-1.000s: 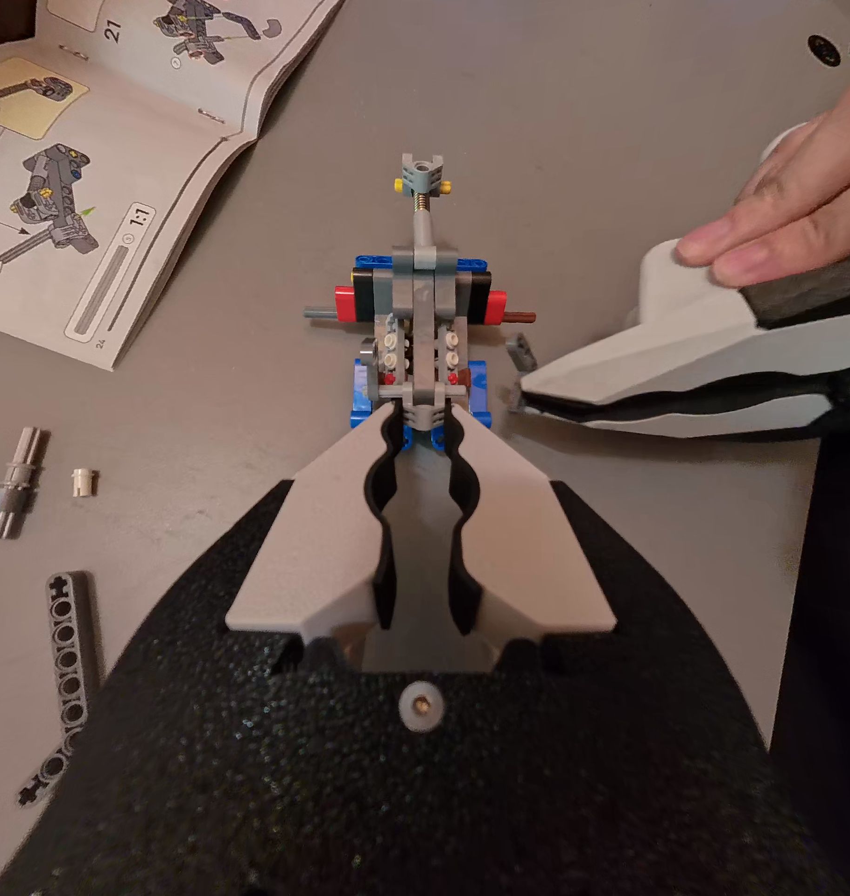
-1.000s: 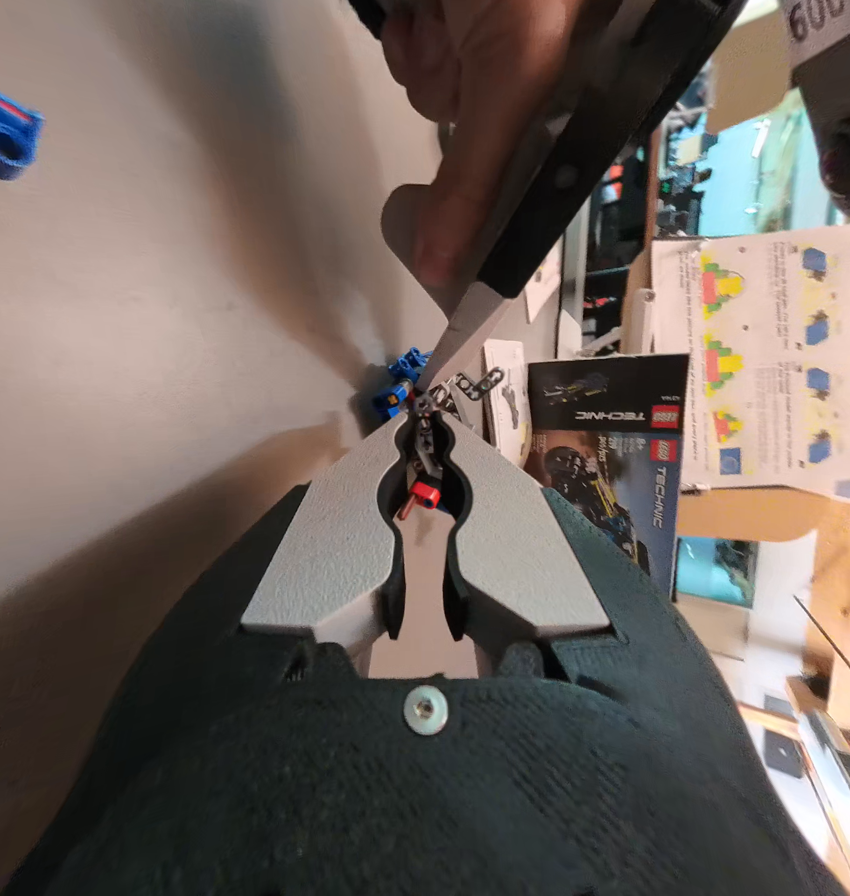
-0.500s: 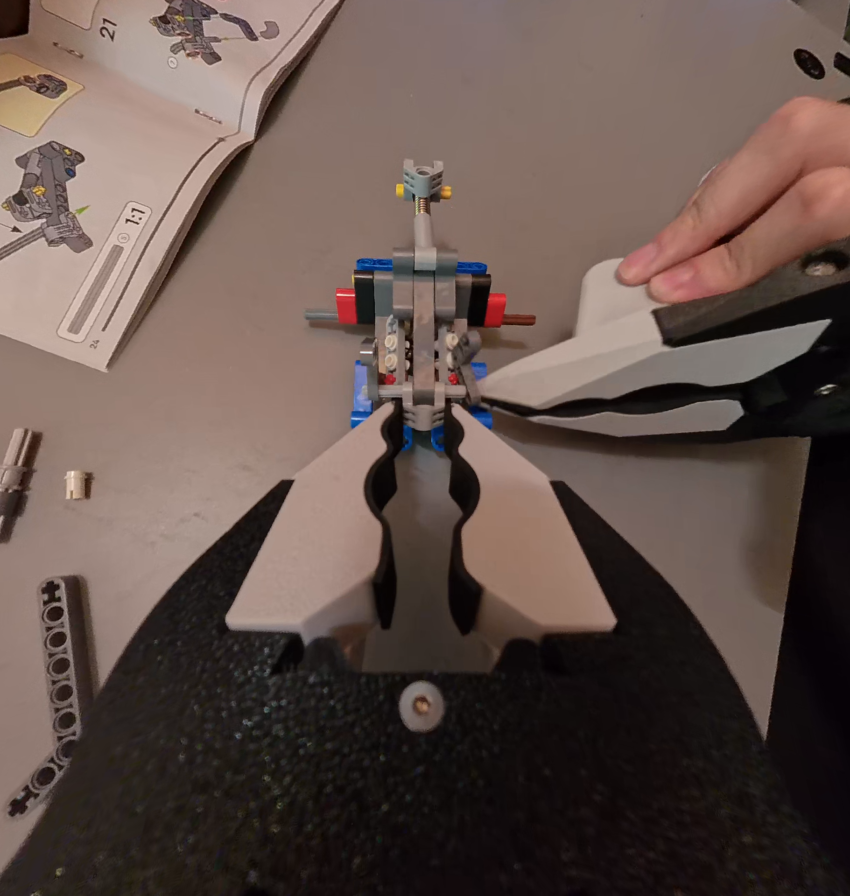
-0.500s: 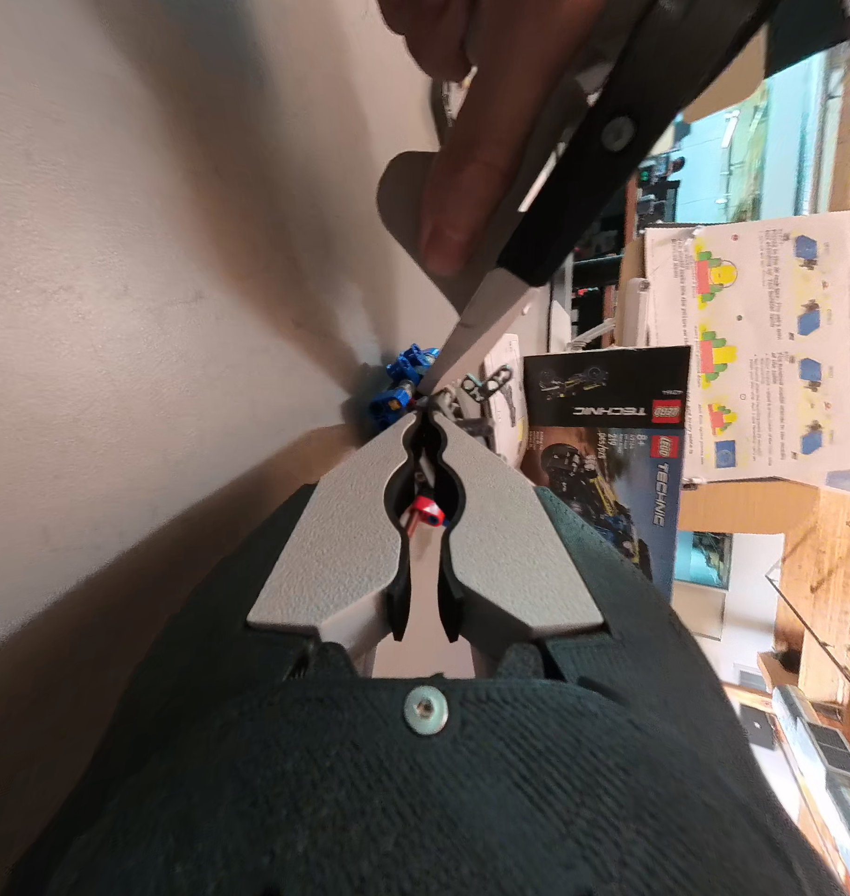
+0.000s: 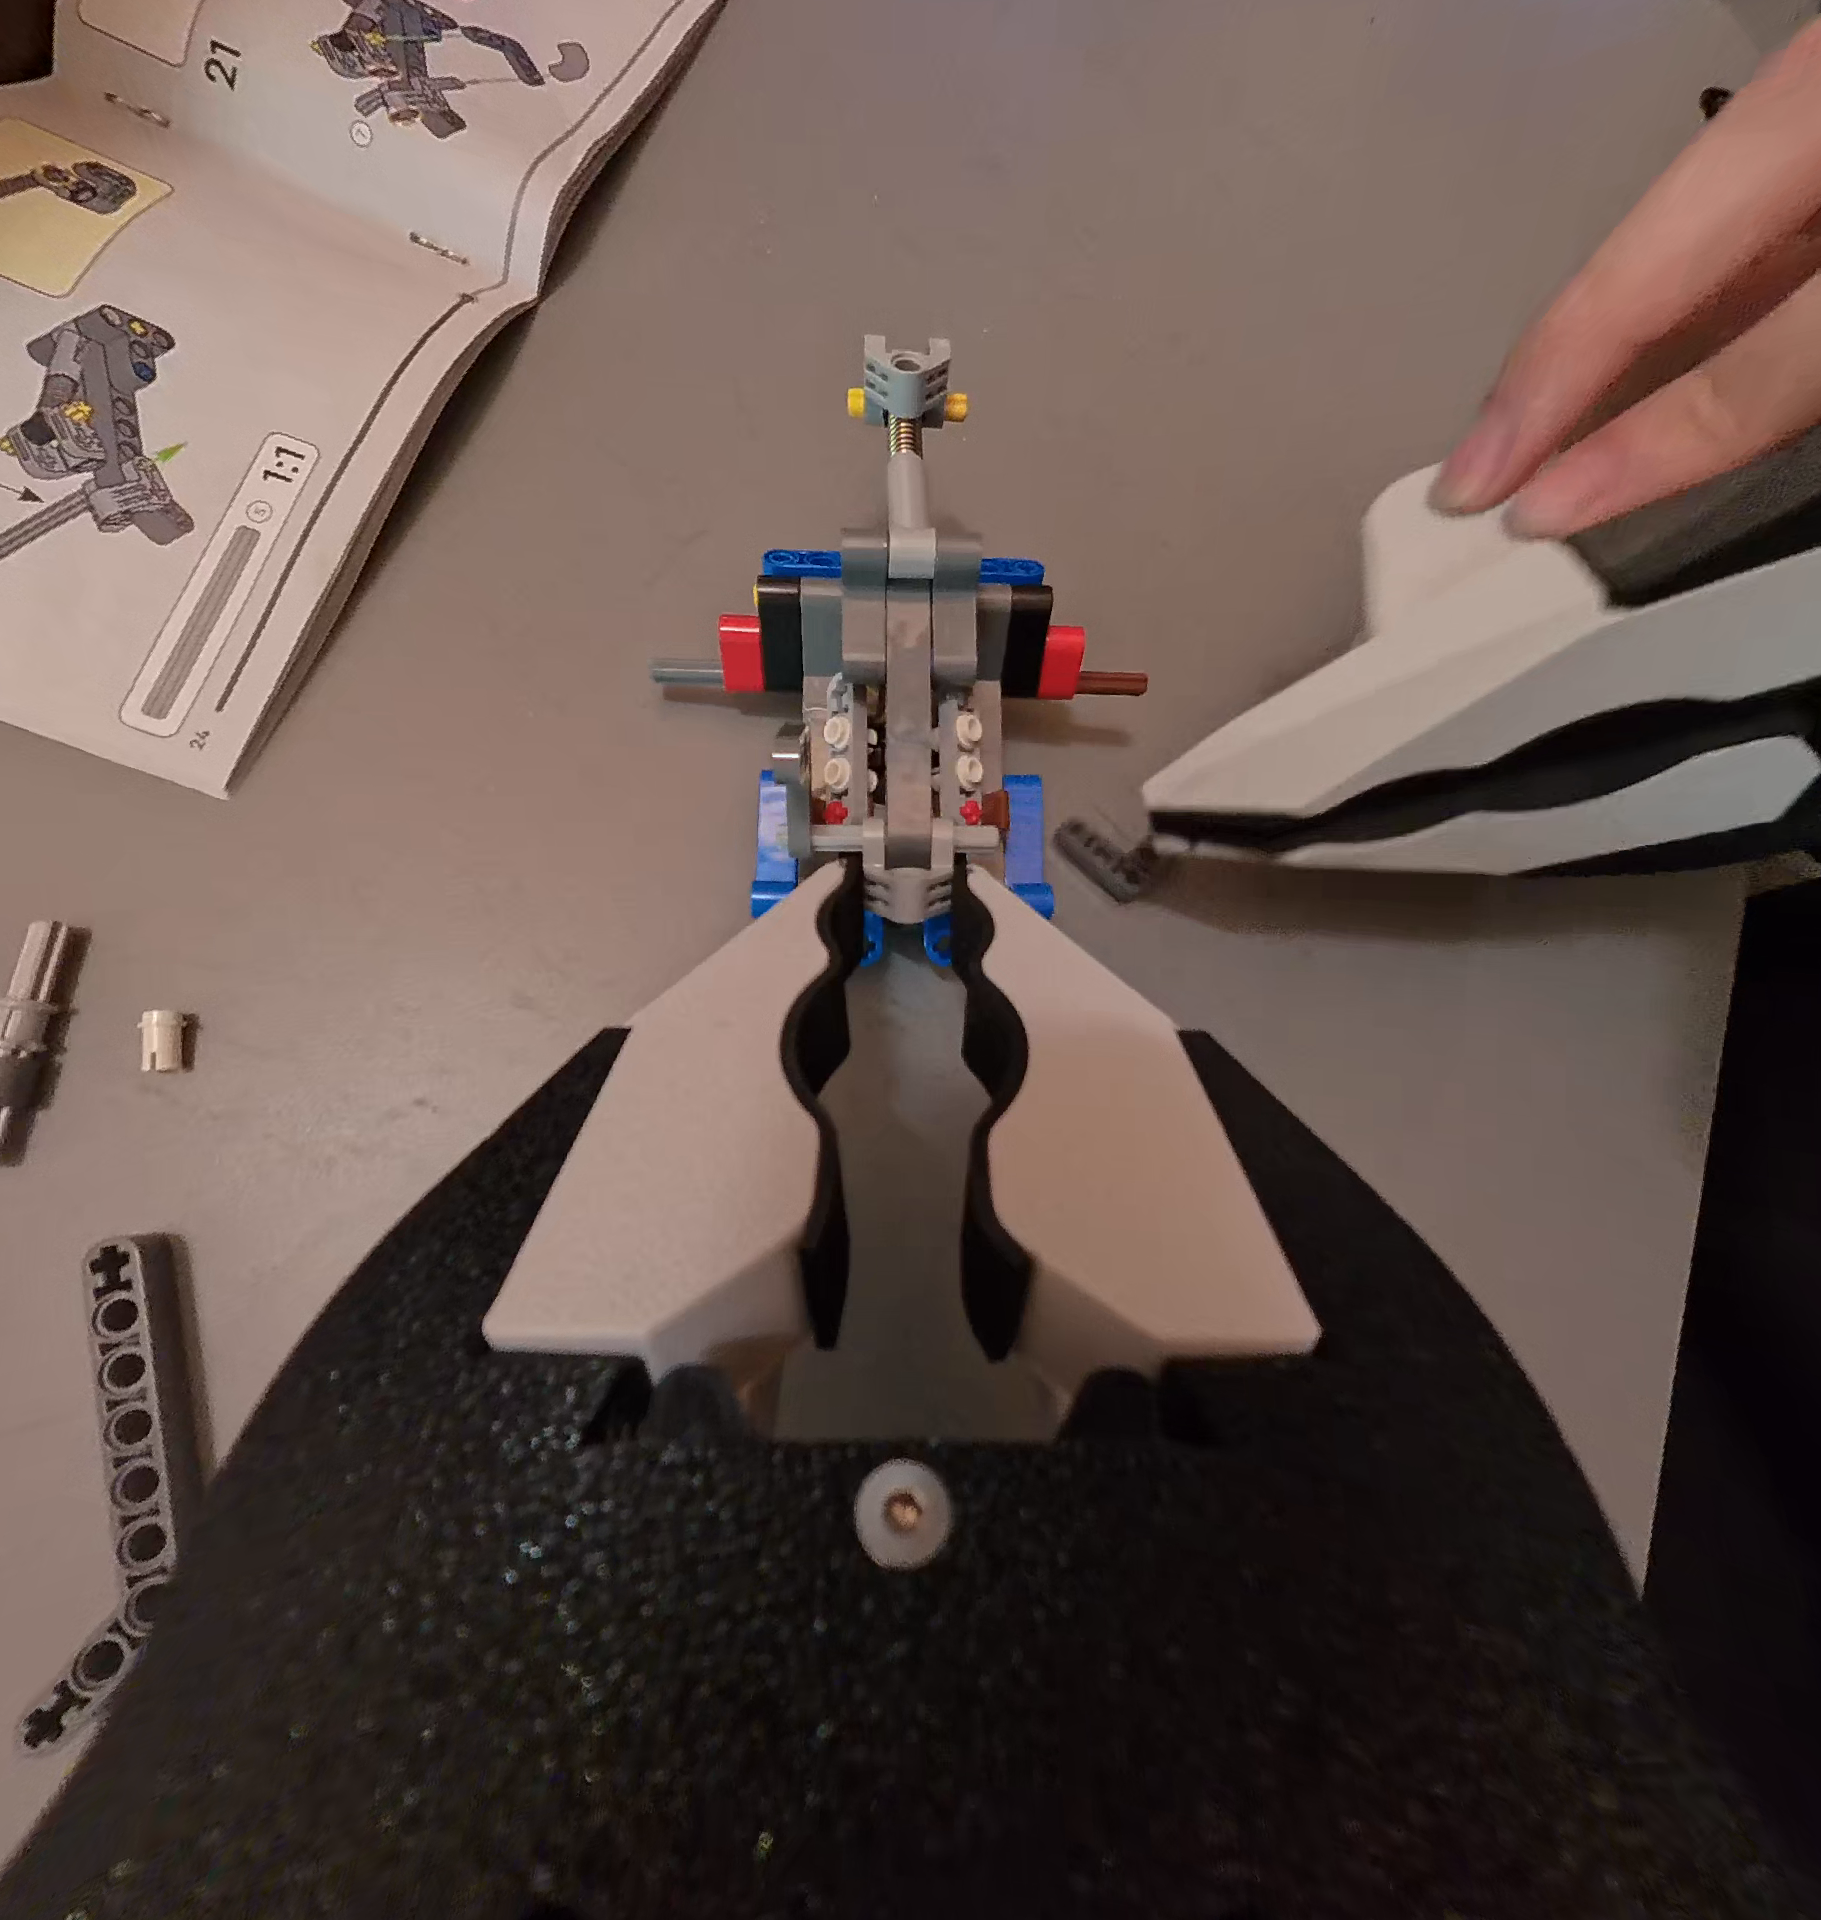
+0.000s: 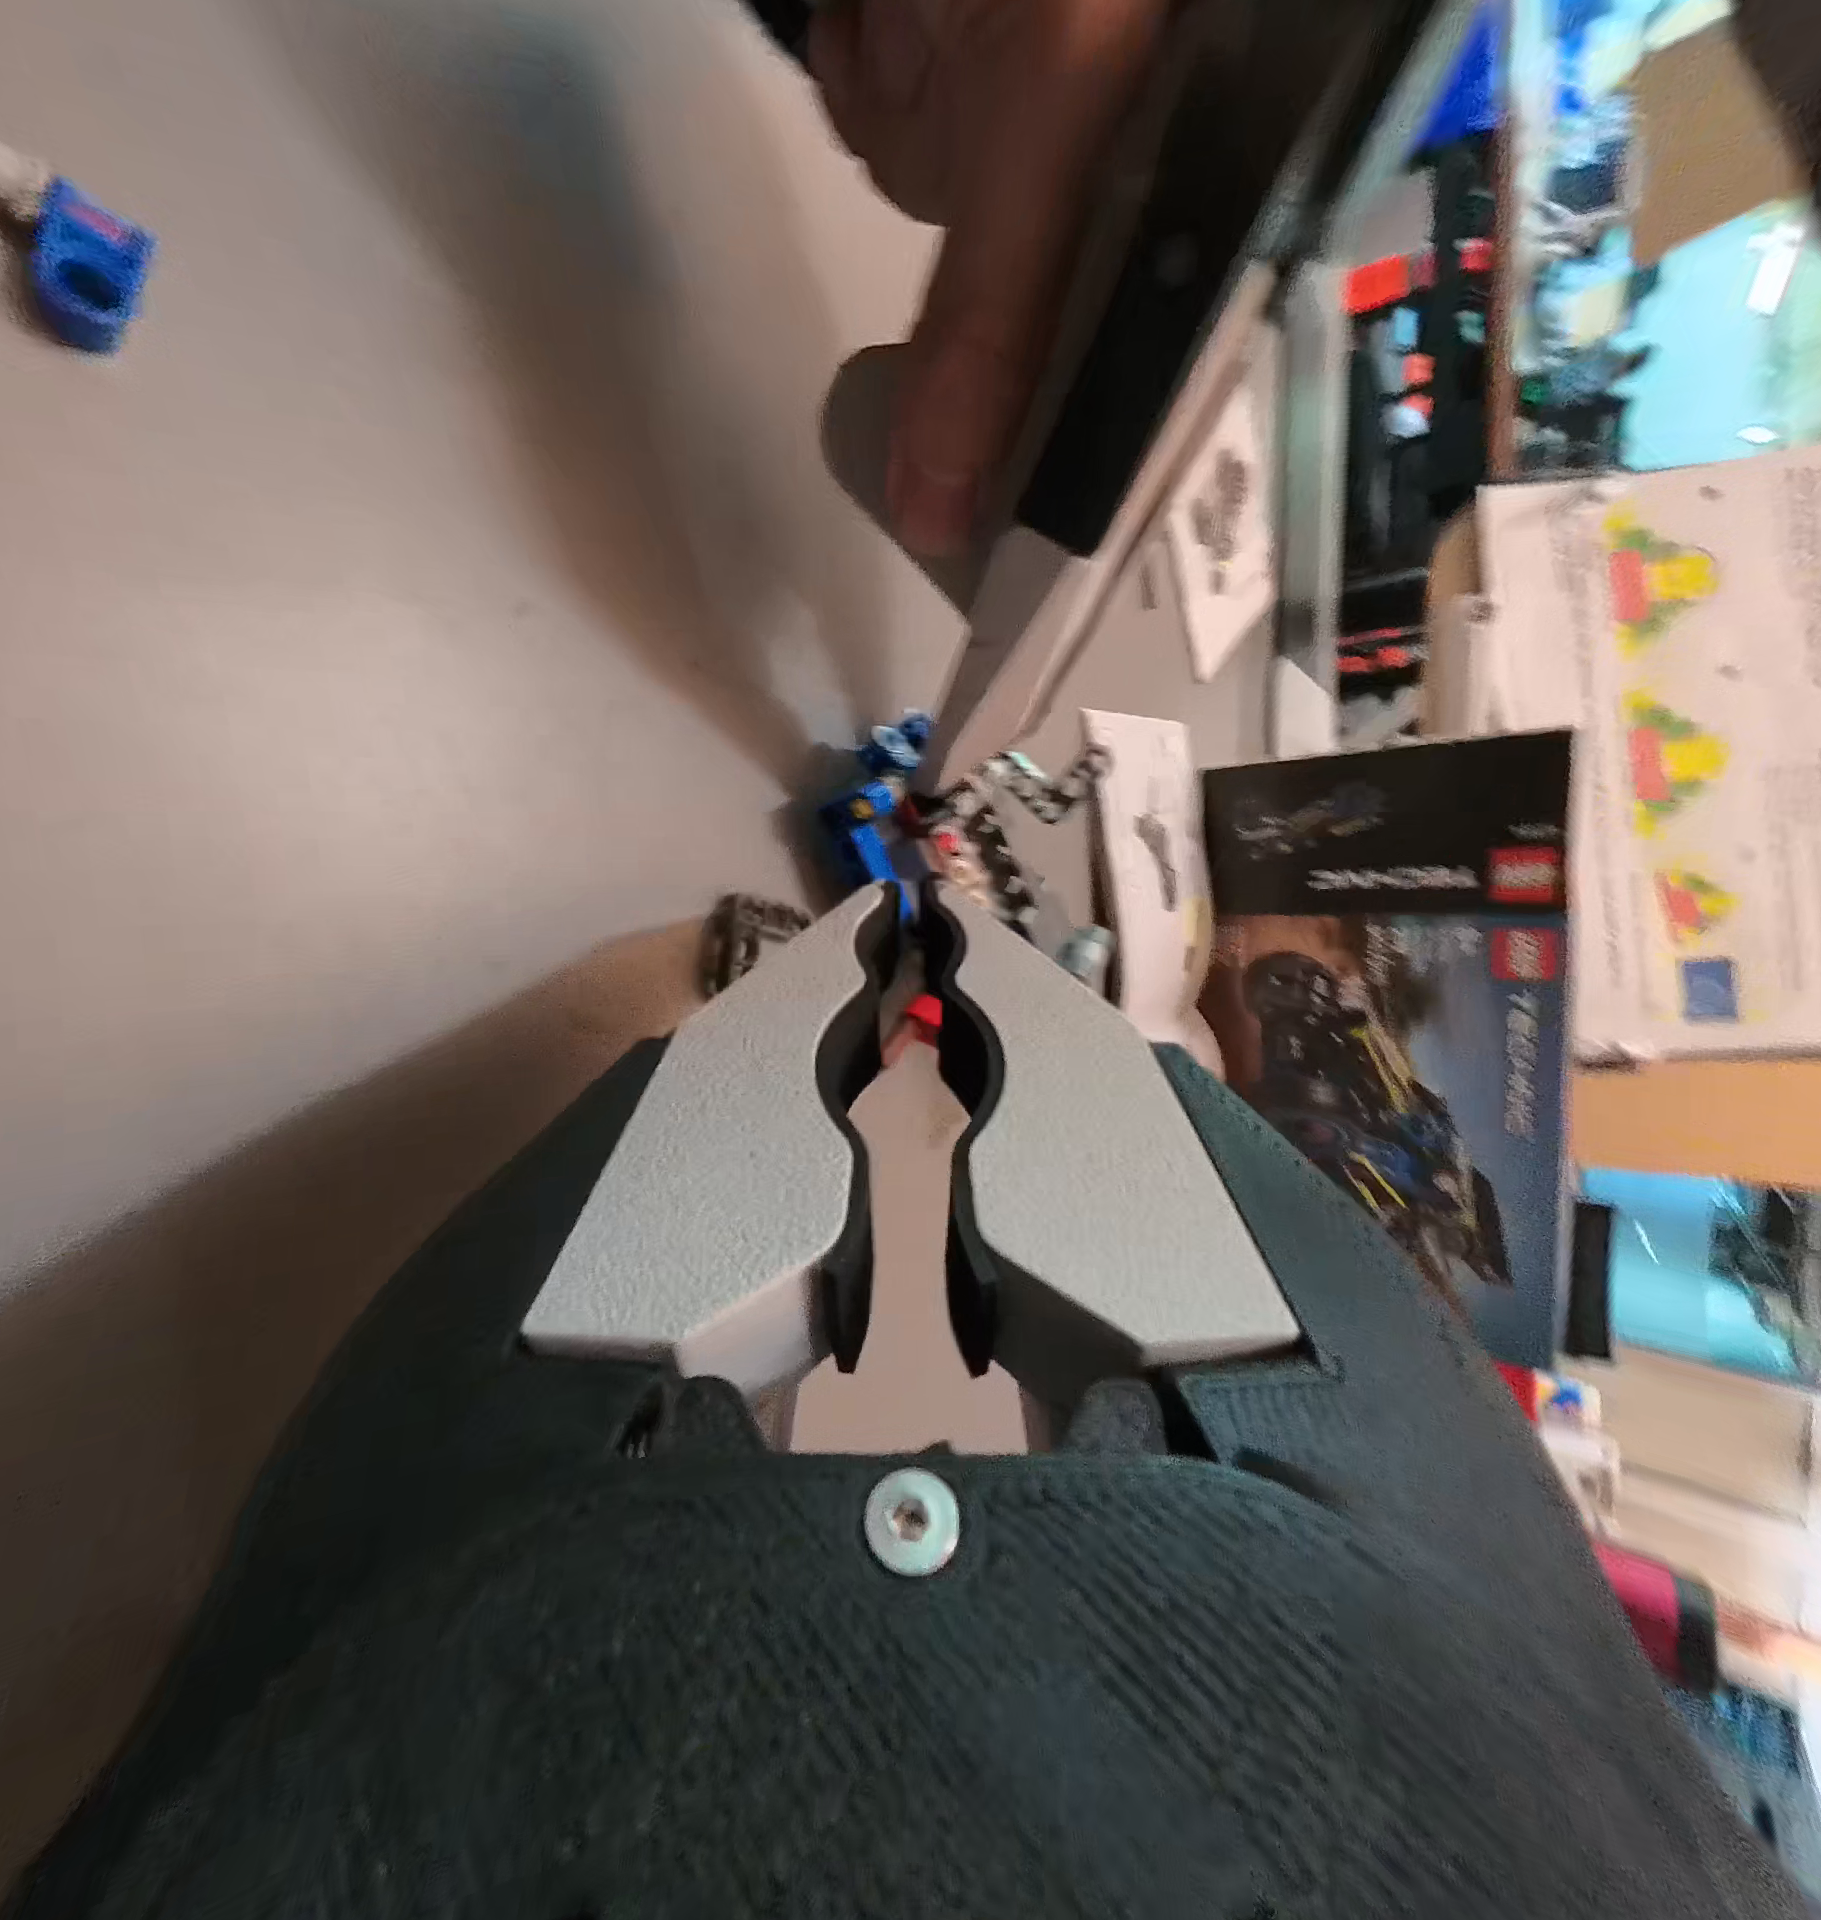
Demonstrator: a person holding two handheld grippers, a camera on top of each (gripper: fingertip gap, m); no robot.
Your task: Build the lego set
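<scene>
My left gripper pinches the studded plastic brick model at frame centre. My right gripper clamps one small dark grey ribbed beam, red pin behind.

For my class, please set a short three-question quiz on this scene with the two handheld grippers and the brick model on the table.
1. True or false: the left gripper has its fingers closed on the near grey end of the model.
2. In the left wrist view, where does the open booklet lie? A: far left of the model. B: under the model. C: right of the model.
3. Fill in: the loose brick at the top left of the right wrist view is coloured ____.

Key: 1 true; 2 A; 3 blue.
</scene>
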